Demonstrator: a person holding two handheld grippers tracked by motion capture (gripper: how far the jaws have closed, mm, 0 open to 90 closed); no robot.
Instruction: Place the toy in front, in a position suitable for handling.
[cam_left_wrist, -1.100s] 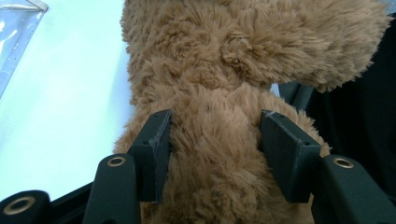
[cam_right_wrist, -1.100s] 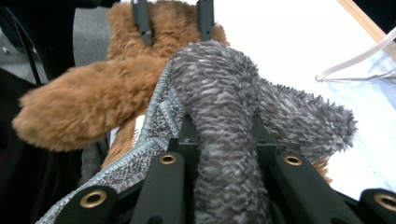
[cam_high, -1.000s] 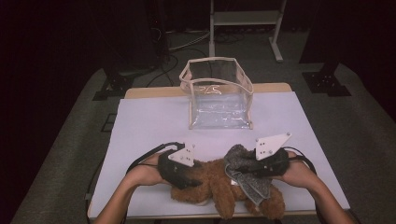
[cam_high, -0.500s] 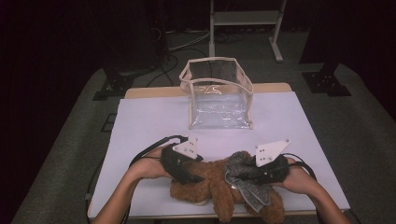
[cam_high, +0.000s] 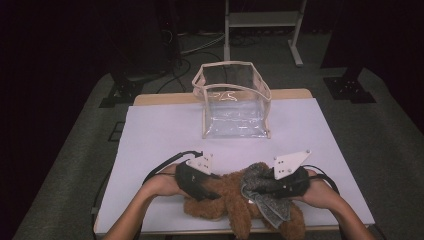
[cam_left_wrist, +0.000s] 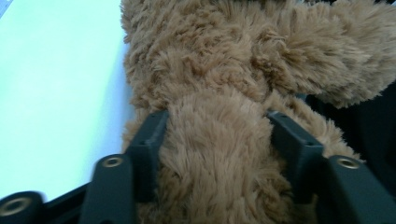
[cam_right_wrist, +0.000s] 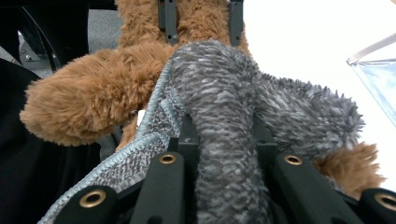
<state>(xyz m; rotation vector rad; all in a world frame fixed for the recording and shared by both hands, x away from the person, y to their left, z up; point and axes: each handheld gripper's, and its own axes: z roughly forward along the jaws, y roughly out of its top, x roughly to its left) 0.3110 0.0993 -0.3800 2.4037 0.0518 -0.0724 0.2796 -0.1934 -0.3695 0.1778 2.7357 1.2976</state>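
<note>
In the high view we see a dim room that falls to near black at the edges, while the white rectangular table top (cam_high: 165, 135) takes soft overhead light and throws almost no shadow. The clear plastic box with beige trim (cam_high: 234, 102) shows faint glints. In both gripper views we find the white surface blown out to glare. The fluffy brown plush toy (cam_left_wrist: 219, 70) stays fairly sharp, and the nearest black jaw parts blur slightly.
</note>
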